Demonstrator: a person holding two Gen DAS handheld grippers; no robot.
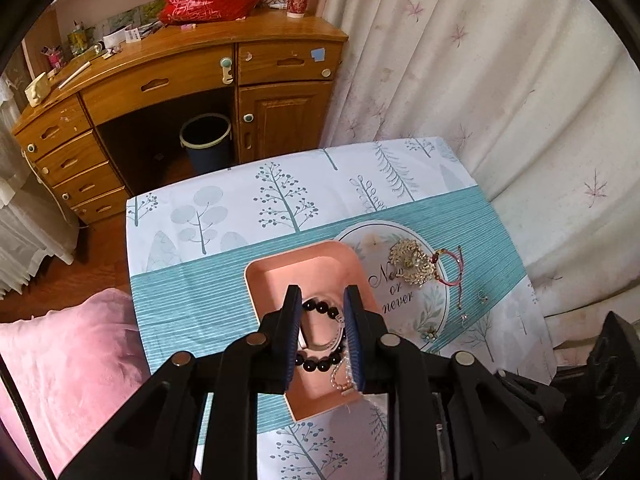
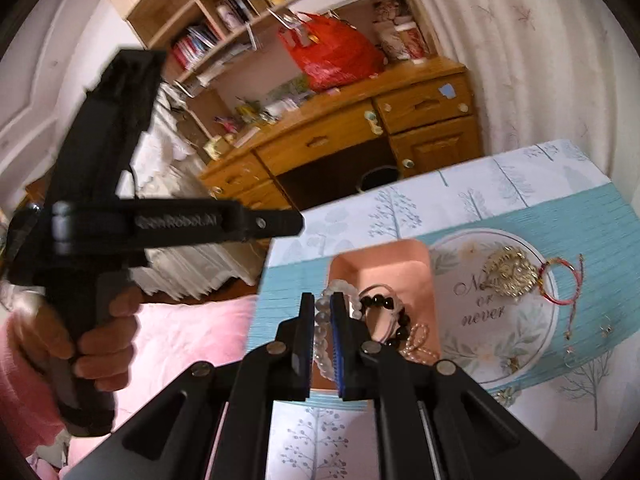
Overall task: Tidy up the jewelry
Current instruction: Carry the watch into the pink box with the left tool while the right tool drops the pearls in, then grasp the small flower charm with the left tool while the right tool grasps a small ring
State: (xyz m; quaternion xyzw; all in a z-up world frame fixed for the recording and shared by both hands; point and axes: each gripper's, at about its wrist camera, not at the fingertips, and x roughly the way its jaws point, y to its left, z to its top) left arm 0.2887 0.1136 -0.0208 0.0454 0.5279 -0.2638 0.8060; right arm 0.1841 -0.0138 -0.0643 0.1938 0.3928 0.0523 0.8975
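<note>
A pink tray (image 1: 308,268) (image 2: 384,264) sits on the patterned tablecloth and holds a black bead bracelet (image 1: 320,364) (image 2: 384,304), a thin silver bangle and a small pearl chain (image 1: 340,380) (image 2: 416,340). My left gripper (image 1: 322,300) hovers open above the tray, empty. My right gripper (image 2: 322,300) is shut on a white bead bracelet (image 2: 322,332) at the tray's left edge. A gold brooch (image 1: 412,264) (image 2: 508,272) and a red string bracelet (image 1: 452,264) (image 2: 560,280) lie on a round printed mat (image 1: 400,304) (image 2: 492,320).
Small earrings (image 1: 482,296) (image 2: 606,330) lie on the cloth right of the mat. A pink cushion (image 1: 68,360) lies left of the table. A wooden desk (image 1: 180,88) with a bin stands behind. A curtain (image 1: 500,80) hangs on the right. The left gripper's body (image 2: 100,220) fills the right view's left side.
</note>
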